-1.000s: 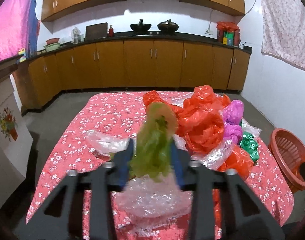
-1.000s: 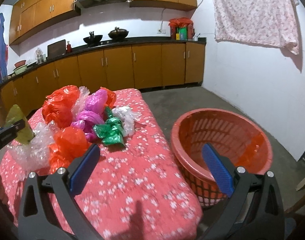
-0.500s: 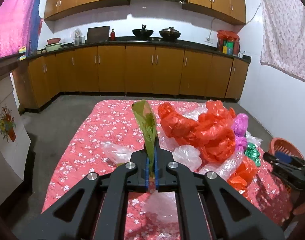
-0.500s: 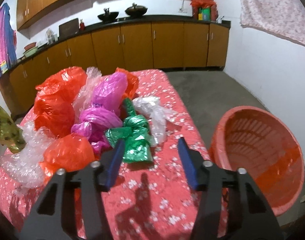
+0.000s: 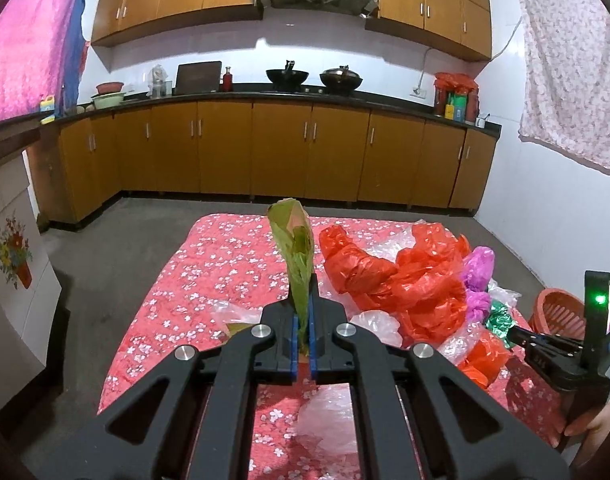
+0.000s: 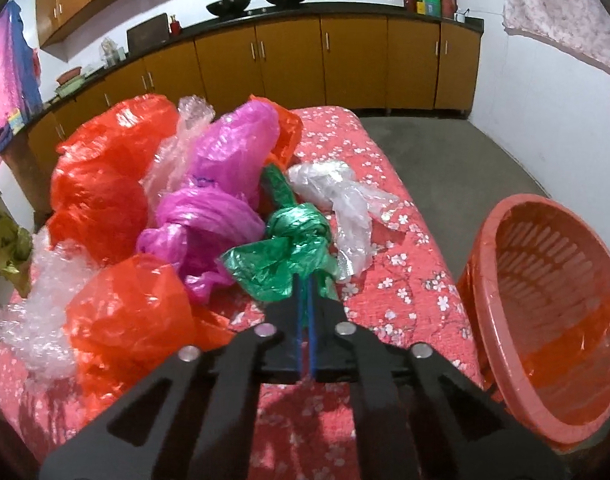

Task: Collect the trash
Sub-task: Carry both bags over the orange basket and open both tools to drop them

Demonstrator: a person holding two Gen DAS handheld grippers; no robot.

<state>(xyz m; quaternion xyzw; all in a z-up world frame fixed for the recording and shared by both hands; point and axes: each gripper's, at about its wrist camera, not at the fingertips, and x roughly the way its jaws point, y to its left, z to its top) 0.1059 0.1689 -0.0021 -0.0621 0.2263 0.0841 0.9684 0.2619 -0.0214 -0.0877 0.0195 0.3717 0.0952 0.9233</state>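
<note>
Left tool [image 5: 302, 322]: clamped tight on a yellow-green bag [image 5: 295, 256]; the bag stands up from between the blue pads, its crumpled top above the fingers.
Right tool [image 6: 305, 300]: jaws have just been closing; now pinched on the lower edge of the green bag [image 6: 289, 256], a thin fold of it between the pads.
Green bag: knotted, lying on the worktop [image 6: 401, 280] at the near right edge of the heap, touching the purple bag [image 6: 221, 188] on its left.
Worktop: covered by a red cloth with white blossoms; bare cloth shows to the left in the left wrist view.
Near heap: an orange bag [image 6: 133, 316] and clear bubble wrap [image 6: 37, 300] at the left front, touching each other.
Clear bag [image 6: 341, 200]: just right of the green bag's knot, on the cloth.
Big orange bag [image 6: 105, 172]: behind the purple one, tallest part of the heap.
Basket [image 6: 553, 320]: orange plastic, slotted walls, on the floor just beside the worktop's right edge, tilted toward the camera; inside looks bare.
Person: fingers [image 5: 589, 424] on the right tool's handle, seen at the right edge of the left wrist view.
Far: brown cabinets [image 5: 281, 148] under a dark counter with two woks [image 5: 287, 76]; a floral sheet [image 5: 573, 76] hangs on the right wall.
</note>
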